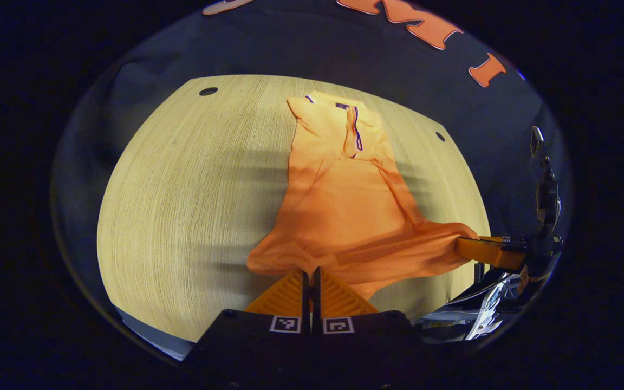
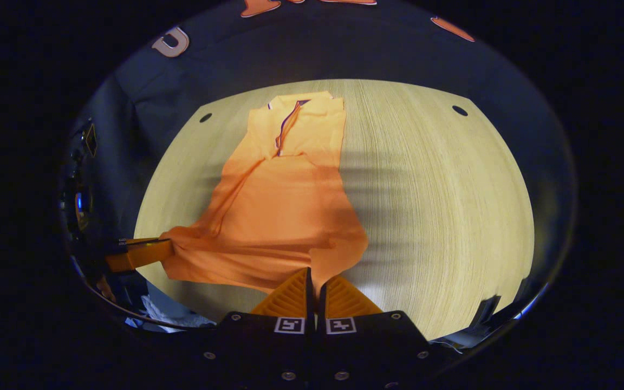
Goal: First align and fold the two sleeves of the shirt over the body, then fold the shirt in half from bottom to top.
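My left gripper (image 1: 312, 273) has its jaws pressed together on the bottom hem of the orange shirt (image 1: 344, 206), at the corner nearest me. My right gripper (image 2: 314, 276) is clamped the same way on the other hem corner. In the left gripper view the right gripper (image 1: 472, 246) shows off to the side, gripping the cloth where it bunches into a point; in the right gripper view the left gripper (image 2: 155, 250) shows likewise at the opposite side.

The shirt (image 2: 285, 211) lies lengthwise on the pale wooden surface (image 1: 182, 206), its collar (image 1: 352, 116) toward the far edge and its hem toward the near edge. The sleeves are already folded over the body, so it forms a narrow strip that widens where the hem is stretched between my two grippers. The hem looks lifted slightly off the surface (image 2: 442, 206), though I cannot tell for sure. Dark round holes (image 1: 208, 91) sit near the far corners of the surface.
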Tool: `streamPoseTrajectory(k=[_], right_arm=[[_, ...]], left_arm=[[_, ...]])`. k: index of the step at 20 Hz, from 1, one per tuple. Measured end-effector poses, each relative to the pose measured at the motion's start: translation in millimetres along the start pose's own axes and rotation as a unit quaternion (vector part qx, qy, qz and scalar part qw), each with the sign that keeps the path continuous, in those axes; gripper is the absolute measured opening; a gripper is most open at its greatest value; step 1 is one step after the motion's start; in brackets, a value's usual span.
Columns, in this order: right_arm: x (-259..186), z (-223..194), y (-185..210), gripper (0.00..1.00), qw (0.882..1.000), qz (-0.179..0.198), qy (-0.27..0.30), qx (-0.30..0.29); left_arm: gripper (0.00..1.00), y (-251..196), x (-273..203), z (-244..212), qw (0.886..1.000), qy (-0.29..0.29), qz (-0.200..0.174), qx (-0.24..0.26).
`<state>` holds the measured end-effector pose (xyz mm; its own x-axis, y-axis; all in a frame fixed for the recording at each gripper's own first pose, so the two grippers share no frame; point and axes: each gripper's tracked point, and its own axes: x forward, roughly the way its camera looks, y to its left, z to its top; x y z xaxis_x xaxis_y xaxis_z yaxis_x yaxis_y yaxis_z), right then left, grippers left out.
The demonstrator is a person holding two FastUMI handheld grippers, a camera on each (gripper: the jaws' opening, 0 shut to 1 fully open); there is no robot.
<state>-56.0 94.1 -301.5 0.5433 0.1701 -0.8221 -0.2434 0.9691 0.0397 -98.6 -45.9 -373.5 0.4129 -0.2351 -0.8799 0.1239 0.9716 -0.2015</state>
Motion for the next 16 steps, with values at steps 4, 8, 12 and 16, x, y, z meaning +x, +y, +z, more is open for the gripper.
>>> streamPoseTrajectory(k=[4,8,12,16], right_arm=[[-2.5,52.8,-1.4,0.00,0.999,0.002,-0.033,-0.007],[6.9,105.3,-6.9,0.00,0.998,-0.007,-0.061,-0.020],[20.1,148.6,-14.7,0.00,0.997,-0.003,-0.076,-0.007],[42.1,197.6,-22.0,0.00,0.996,-0.003,-0.092,-0.001]], left_arm=[[0.00,-0.8,-1.0,52.9,0.999,-0.035,0.006,0.018],[0.00,-5.8,9.6,111.8,0.997,-0.071,-0.001,0.021],[0.00,-5.1,25.4,173.1,0.994,-0.104,0.003,0.028],[0.00,-2.5,45.8,229.5,0.991,-0.129,0.005,0.035]])
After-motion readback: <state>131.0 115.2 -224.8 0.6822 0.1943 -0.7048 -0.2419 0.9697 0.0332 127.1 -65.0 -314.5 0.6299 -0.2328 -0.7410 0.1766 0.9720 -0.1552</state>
